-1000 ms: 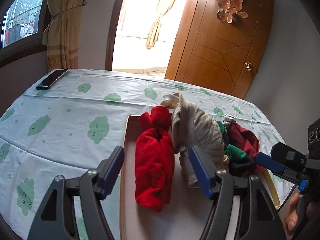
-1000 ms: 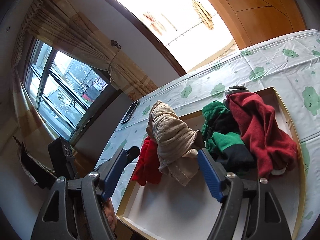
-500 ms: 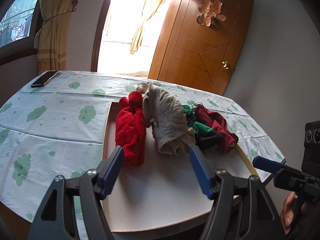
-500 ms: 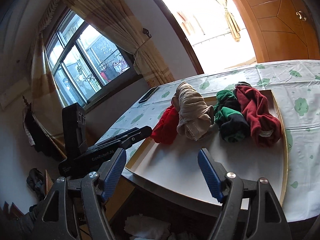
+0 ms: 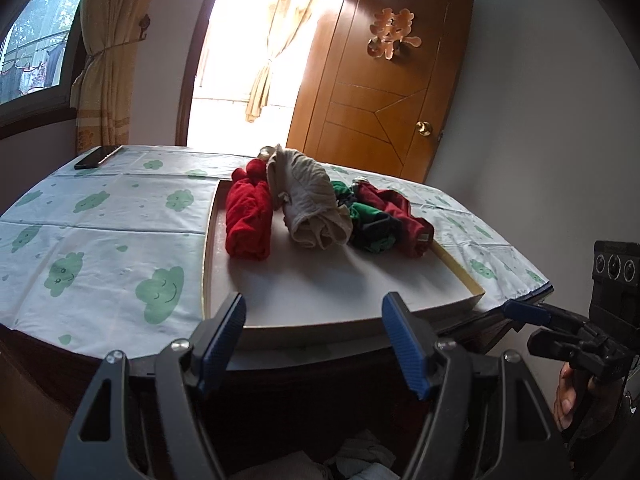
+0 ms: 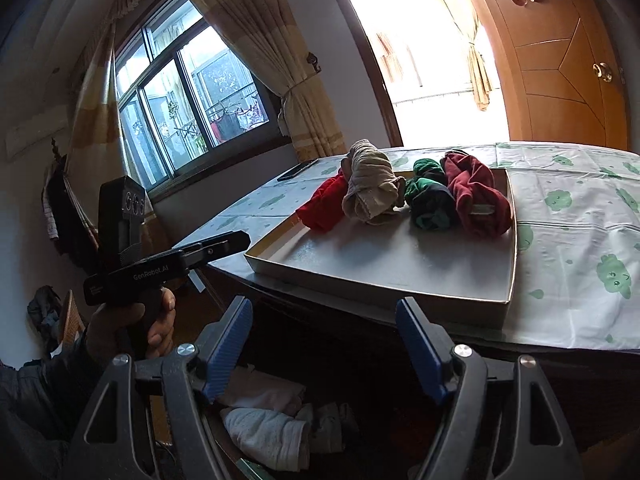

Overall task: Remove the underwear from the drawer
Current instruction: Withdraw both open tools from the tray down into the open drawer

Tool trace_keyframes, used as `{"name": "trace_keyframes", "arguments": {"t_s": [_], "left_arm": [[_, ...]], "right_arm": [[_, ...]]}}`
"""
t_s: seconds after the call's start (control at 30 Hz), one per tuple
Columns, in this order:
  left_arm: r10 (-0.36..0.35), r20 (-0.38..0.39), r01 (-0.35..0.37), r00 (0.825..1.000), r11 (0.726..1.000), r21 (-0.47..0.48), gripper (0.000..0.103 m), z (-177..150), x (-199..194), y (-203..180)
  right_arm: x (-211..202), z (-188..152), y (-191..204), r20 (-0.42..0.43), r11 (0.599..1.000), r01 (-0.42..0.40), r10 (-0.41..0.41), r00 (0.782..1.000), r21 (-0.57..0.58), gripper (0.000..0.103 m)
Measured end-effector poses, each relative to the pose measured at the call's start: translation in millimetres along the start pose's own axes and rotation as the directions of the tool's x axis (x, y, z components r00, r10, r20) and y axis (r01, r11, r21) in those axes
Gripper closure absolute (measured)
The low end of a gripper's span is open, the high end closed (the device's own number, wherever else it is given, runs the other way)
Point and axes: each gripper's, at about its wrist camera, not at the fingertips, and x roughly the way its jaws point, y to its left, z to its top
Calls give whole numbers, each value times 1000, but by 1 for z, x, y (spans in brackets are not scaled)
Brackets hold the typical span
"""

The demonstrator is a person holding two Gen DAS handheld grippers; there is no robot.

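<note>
Both grippers, left [image 5: 312,344] opening and right [image 6: 324,346] spread, have backed off the tray [image 5: 360,280], empty. Underwear [image 6: 268,436] lies in the drawer below; next, dip down and pinch.

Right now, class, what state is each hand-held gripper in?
Left hand-held gripper: jaws opening, nothing between them.
Right hand-held gripper: open, holding nothing.

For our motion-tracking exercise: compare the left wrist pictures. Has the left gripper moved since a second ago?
Yes. The left gripper has pulled back from the tray: its fingertips, earlier over the red bundle, now sit at the tray's near edge.
</note>
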Motion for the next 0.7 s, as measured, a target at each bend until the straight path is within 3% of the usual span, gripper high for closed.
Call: {"name": "trace_keyframes", "arguments": {"t_s": [0.17, 0.43, 0.7], "left_arm": [[45, -35, -44, 998, 999, 28, 32, -30, -9, 1], [117, -92, -114, 989, 993, 40, 32, -66, -18, 12], [143, -159, -145, 977, 989, 1, 29, -81, -12, 28]], "right_arm": [[4, -33, 12, -79, 991, 23, -33, 996, -132, 27], [22, -66, 36, -201, 965, -78, 27, 979, -252, 27], [56, -78, 67, -330, 922, -174, 54, 942, -345, 27]]}}
